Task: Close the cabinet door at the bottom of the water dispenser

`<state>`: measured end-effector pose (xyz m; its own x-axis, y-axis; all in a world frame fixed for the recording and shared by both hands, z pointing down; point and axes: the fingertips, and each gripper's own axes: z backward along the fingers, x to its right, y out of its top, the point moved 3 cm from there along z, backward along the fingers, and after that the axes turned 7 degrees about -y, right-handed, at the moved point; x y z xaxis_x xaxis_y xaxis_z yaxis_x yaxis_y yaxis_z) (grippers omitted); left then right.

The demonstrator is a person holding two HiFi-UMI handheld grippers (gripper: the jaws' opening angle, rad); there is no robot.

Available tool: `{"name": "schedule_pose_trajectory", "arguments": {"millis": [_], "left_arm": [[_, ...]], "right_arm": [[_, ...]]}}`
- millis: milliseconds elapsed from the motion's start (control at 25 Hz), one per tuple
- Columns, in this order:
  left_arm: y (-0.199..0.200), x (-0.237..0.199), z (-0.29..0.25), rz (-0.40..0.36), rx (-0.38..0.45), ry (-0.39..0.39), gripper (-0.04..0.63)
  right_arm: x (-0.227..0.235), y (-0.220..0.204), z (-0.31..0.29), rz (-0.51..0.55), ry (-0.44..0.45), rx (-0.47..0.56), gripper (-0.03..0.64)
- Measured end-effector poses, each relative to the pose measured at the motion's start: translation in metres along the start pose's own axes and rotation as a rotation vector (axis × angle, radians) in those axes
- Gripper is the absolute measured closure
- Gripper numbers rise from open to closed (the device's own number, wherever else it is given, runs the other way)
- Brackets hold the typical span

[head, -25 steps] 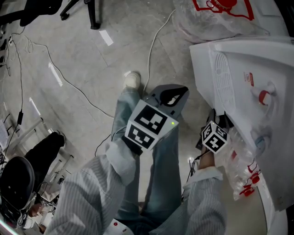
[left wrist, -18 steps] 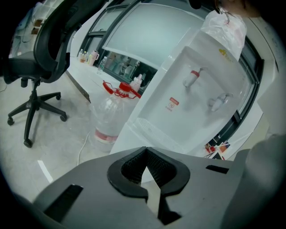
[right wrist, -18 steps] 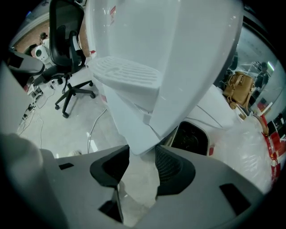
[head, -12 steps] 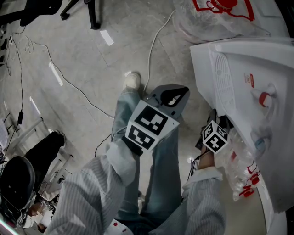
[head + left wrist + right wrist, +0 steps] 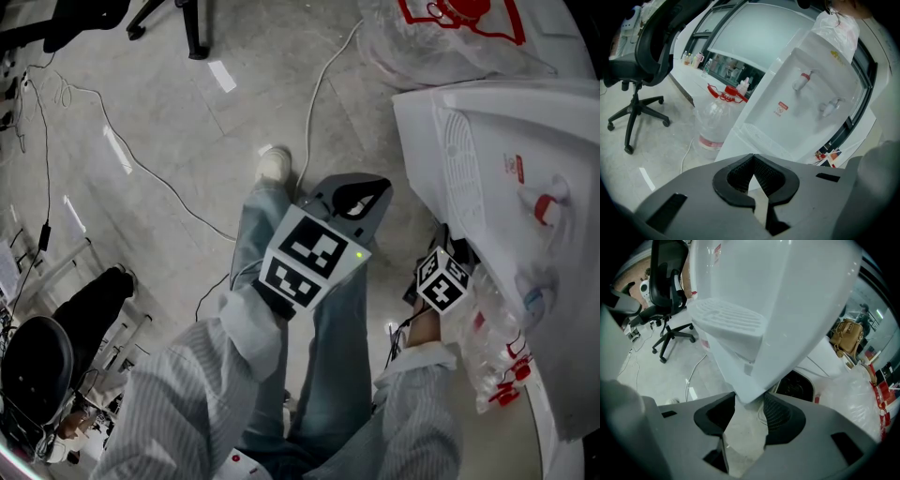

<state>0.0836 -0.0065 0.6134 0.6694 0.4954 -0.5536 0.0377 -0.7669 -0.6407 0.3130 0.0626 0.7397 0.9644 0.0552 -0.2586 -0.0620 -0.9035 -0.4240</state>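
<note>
Right gripper view: my right gripper point(image 5: 749, 398) has jaws wide apart, straddling lower corner of cabinet door point(image 5: 732, 367) under water dispenser point(image 5: 797, 301), no pinch visible. Left gripper point(image 5: 752, 160) closed, empty, well clear. Can't tell if door sits flush: fits mid-swing or already shut.

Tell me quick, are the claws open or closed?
Left claw: closed, empty.
Right claw: open, water dispenser's bottom corner between its tips, not clearly gripped.

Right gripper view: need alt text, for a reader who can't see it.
The right gripper's dark jaws stand apart, with the lower corner of a white water dispenser at their tips. Its ribbed drip tray juts out above; a black office chair stands on the grey floor at left.
</note>
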Motion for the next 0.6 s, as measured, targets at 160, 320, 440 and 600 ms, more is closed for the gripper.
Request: {"name": "schedule_pose_trajectory", "arguments": {"millis": [160,320,440,600], "left_arm": [[0.000,-0.001,-0.001,0.001,0.000,0.000,0.584],[-0.001,-0.001,-0.004,0.003,-0.002,-0.001,0.584],[0.000,-0.004,-0.003,0.004,0.005,0.007,0.584],[0.003,-0.002,-0.007,0.006,0.008,0.011,0.584]], "right_arm": [[0.002,0.001,-0.001,0.025,0.001,0.020,0.434],[0.019,0.008,-0.009,0.002,-0.055,0.021,0.472],[0.024,0.008,-0.010,0.024,-0.049,0.032,0.472],[0.022,0.007,-0.009,-0.025,-0.058,0.027,0.473]]}}
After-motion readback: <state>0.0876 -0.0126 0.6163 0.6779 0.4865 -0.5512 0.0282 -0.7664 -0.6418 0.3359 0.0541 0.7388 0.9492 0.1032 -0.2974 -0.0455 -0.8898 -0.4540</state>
